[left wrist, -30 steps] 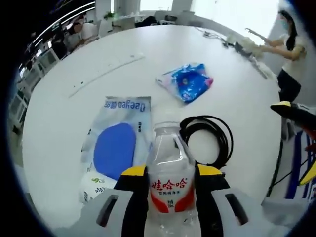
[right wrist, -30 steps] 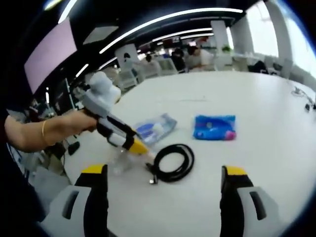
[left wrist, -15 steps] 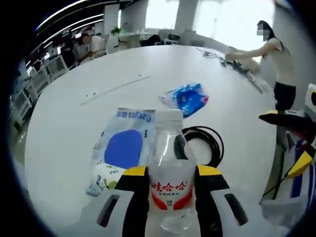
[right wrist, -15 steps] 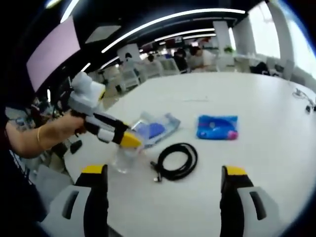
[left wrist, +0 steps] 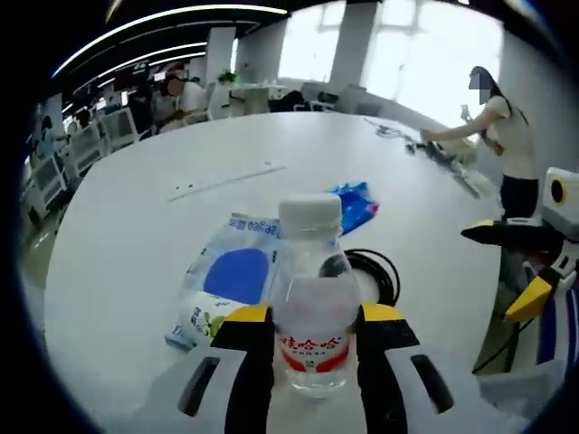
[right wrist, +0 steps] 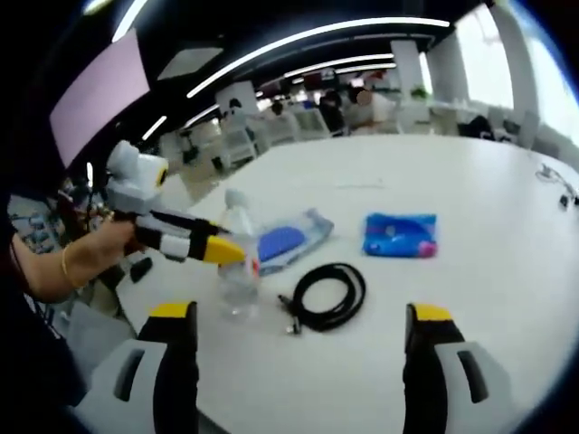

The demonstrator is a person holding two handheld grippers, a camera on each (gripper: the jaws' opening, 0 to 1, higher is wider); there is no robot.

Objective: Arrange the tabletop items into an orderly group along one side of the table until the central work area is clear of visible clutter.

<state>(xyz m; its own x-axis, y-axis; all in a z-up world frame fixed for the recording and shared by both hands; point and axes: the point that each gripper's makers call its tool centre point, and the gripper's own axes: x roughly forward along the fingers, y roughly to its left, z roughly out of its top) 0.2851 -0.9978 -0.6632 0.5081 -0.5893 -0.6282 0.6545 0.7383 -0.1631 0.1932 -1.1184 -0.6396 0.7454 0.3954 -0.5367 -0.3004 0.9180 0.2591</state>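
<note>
A clear water bottle [left wrist: 312,303] with a white cap and a red label stands upright near the table's edge, and my left gripper [left wrist: 315,318] is shut on its body. In the right gripper view a hand holds that left gripper [right wrist: 210,249] against the bottle [right wrist: 238,271]. Behind the bottle lie a clear package with a blue item [left wrist: 224,276], a black coiled cable [left wrist: 378,276] and a blue pouch [left wrist: 358,202]. My right gripper [right wrist: 303,357] is open and holds nothing, short of the cable [right wrist: 331,295] and the pouch [right wrist: 400,235].
The round white table [left wrist: 136,235] carries a long white strip [left wrist: 226,180] farther back. A person [left wrist: 502,136] works at its far side beside some cables. Office chairs and desks ring the table. My right gripper [left wrist: 534,267] shows at the right edge of the left gripper view.
The left gripper has tipped the bottle from leaning to upright and drawn it back toward the table's edge. The right gripper has stayed put.
</note>
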